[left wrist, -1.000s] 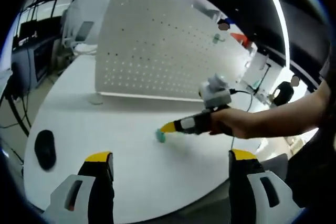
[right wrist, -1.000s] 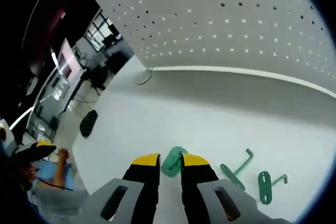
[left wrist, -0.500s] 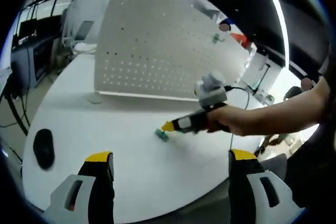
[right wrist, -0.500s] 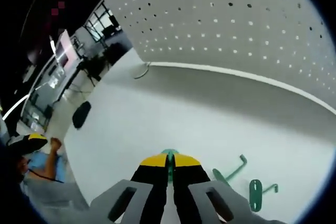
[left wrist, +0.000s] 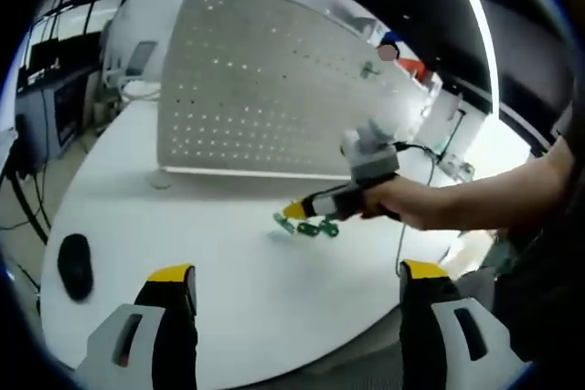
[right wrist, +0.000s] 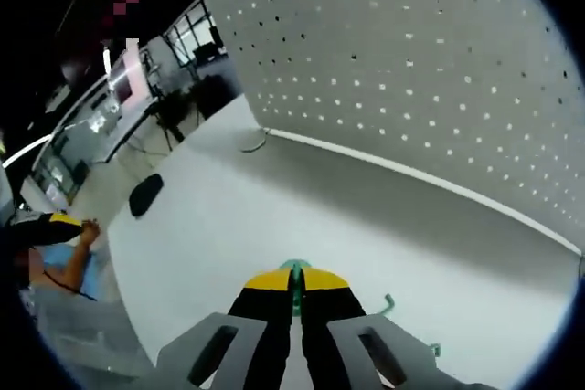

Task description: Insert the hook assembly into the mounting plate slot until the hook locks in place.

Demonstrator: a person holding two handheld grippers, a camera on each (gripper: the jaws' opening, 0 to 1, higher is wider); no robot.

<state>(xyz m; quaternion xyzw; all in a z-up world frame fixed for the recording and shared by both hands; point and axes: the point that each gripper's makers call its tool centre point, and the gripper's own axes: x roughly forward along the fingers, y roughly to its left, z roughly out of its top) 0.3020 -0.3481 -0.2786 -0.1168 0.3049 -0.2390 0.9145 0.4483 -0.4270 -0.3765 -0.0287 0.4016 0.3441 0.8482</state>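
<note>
Lifted since the earlier frame, the green hook (right wrist: pixel 294 273) sits pinched between the closed yellow-tipped jaws of the right gripper (right wrist: pixel 293 286) — only its tip shows. From the left gripper view, that gripper (left wrist: pixel 298 211) hangs above the white table (left wrist: pixel 228 271) with two more green hooks (left wrist: pixel 315 228) just beside it (shapes blurred). Behind stands the pegboard (left wrist: pixel 265 89); a black mouse (left wrist: pixel 73 265) lies well apart. Left gripper (left wrist: pixel 297 273): jaws wide apart, holding nothing.

matt white perforated mounting plate (right wrist: pixel 430 70), smooth white table (left wrist: pixel 247 271), green plastic-looking hook (right wrist: pixel 294 273)
</note>
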